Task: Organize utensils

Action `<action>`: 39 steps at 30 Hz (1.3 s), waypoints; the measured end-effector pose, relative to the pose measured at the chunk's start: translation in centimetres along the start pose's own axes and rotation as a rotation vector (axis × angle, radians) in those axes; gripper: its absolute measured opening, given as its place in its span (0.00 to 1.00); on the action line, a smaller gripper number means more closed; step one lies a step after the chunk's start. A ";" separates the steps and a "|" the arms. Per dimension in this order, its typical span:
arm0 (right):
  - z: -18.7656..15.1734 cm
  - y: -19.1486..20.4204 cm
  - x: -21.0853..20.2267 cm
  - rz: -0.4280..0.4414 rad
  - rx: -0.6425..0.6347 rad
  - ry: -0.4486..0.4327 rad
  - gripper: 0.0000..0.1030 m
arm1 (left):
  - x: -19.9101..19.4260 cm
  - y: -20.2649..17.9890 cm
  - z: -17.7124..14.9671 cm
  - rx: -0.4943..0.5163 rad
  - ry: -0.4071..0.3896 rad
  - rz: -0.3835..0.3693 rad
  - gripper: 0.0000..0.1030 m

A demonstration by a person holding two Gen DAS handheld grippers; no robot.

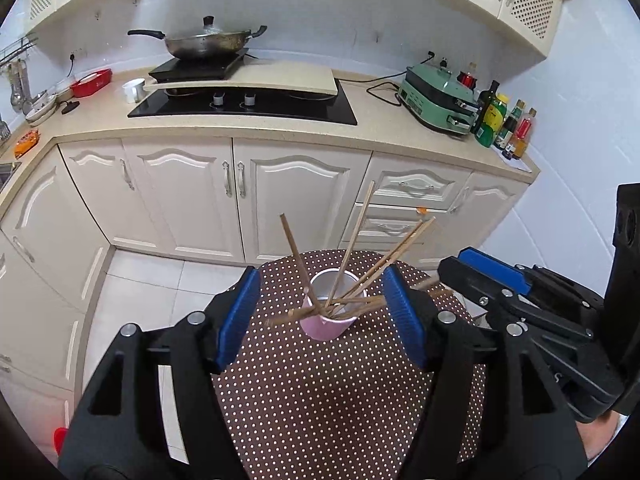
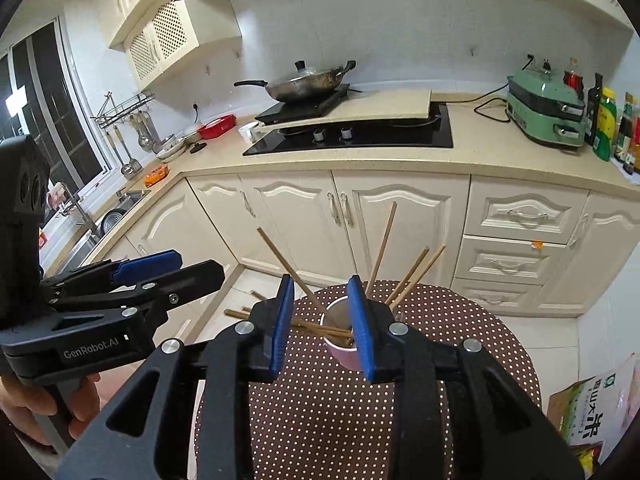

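A pink cup stands on a round table with a brown polka-dot cloth. Several wooden chopsticks stick out of it and fan upward. A few more chopsticks lie across its rim, their ends reaching past the table's left edge. My left gripper hangs open above and in front of the cup, blue pads wide apart, holding nothing. My right gripper is open by a narrower gap with nothing pressed between its pads. Each gripper shows in the other's view.
Cream cabinets and a counter run behind the table, with a black hob, a wok, a green appliance and bottles. A sink is at the left. A rice bag sits on the floor at the right.
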State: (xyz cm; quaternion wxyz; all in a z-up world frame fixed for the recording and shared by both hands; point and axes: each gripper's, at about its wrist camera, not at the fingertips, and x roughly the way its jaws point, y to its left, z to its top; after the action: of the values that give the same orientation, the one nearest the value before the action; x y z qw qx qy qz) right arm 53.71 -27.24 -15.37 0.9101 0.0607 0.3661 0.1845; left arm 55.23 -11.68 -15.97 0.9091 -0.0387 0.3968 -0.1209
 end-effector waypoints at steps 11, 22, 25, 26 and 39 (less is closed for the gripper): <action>-2.4 4.0 -5.3 -0.057 -0.011 -0.062 0.38 | -6.8 0.7 -3.5 0.009 -0.068 0.008 0.70; -5.8 9.8 -11.1 -0.100 -0.022 -0.133 0.55 | -14.3 1.9 -8.2 0.032 -0.121 0.014 0.75; -7.1 11.6 -12.6 -0.111 -0.027 -0.154 0.58 | -16.6 2.3 -9.9 0.041 -0.135 0.018 0.77; -7.5 12.2 -13.2 -0.116 -0.028 -0.162 0.60 | -17.4 2.5 -10.5 0.045 -0.140 0.025 0.78; -12.8 18.5 -20.1 -0.143 -0.049 -0.218 0.75 | -27.0 3.4 -16.4 0.039 -0.215 0.069 0.86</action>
State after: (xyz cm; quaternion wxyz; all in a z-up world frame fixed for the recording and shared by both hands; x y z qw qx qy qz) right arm 26.16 -18.14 -7.14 0.9565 0.0321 0.2637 0.1202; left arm 26.18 -1.22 -8.47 0.9506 -0.0202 0.2959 -0.0921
